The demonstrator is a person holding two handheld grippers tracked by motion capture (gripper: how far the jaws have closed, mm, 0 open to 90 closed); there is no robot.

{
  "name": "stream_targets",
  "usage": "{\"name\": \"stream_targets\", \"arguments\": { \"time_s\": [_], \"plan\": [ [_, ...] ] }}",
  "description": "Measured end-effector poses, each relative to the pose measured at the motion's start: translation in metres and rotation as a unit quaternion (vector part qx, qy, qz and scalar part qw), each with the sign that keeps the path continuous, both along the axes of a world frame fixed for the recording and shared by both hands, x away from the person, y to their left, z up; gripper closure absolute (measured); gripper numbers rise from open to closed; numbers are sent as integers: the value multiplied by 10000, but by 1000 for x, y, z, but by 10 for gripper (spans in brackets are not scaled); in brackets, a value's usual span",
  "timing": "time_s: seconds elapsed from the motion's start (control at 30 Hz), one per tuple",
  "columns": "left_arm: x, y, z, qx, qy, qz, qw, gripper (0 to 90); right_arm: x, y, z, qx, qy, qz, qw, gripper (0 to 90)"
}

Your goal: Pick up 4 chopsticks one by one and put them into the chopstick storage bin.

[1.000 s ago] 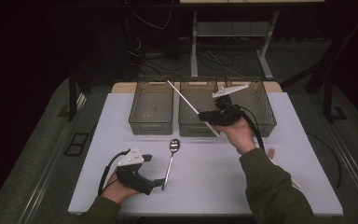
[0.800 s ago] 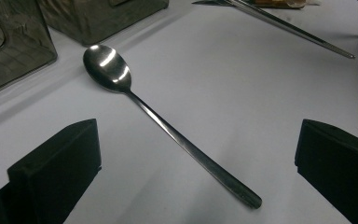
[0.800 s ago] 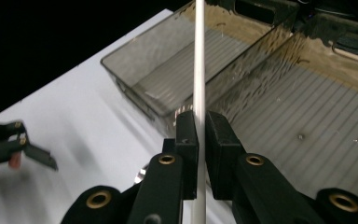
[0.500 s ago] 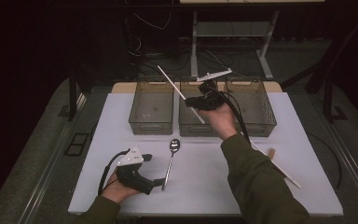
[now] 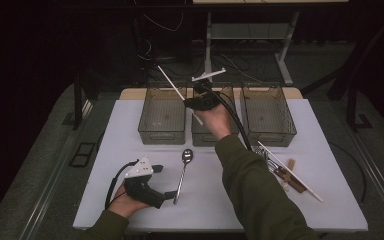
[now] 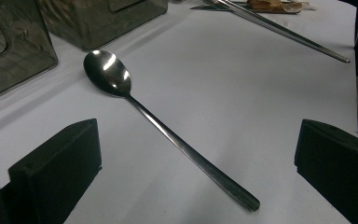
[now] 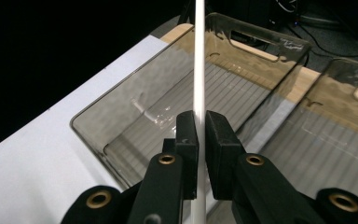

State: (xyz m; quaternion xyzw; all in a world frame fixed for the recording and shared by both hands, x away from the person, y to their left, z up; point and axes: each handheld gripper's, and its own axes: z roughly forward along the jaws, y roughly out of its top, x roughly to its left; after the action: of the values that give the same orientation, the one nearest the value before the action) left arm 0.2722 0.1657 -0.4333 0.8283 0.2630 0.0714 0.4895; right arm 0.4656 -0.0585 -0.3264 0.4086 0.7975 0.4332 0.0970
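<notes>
My right gripper [image 5: 194,102] is raised over the grey bins, between the left bin [image 5: 162,131] and the middle bin [image 5: 207,137]. It is shut on a white chopstick [image 5: 171,83] that slants up to the left. In the right gripper view the chopstick [image 7: 199,56] runs upright between the pressed jaws of the right gripper [image 7: 200,125], above the left bin [image 7: 121,119]. My left gripper [image 5: 166,183] rests on the table, open. A steel spoon [image 6: 168,135] lies between its wide-apart jaws without touching them, bowl pointing away.
A third bin [image 5: 268,131] stands at the right. Loose utensils lie on the white table [image 5: 130,130] at the front right: a second white chopstick [image 5: 300,184], a wooden-handled piece [image 5: 291,176], and a metal chopstick [image 6: 284,32]. A cable [image 5: 232,117] trails from the right gripper.
My right gripper has carried the chopstick leftwards, from over the gap between the middle and right bins to the gap between the left and middle bins. The left hand and spoon stayed put.
</notes>
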Motion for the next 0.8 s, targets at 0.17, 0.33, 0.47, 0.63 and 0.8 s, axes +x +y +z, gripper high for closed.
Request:
{"name": "stream_targets", "arguments": {
  "time_s": [0.17,0.33,0.47,0.63,0.8],
  "plan": [
    [-1,0,0,-19,22,7,10000,0,7,19,-11,-54,55,-30,10000,845],
    [0,1,0,5,15,-18,10000,0,12,36,-20,-153,175,-30,9997,845],
    [0,1,1,-2,22,-21,10000,0,16,47,-25,-245,296,-81,9992,844],
    [0,1,1,-33,18,-16,10000,0,22,57,-31,-410,494,-239,9977,845],
    [0,2,1,-56,18,-28,10000,0,26,64,-36,-573,505,-332,9965,834]
  ]
}}
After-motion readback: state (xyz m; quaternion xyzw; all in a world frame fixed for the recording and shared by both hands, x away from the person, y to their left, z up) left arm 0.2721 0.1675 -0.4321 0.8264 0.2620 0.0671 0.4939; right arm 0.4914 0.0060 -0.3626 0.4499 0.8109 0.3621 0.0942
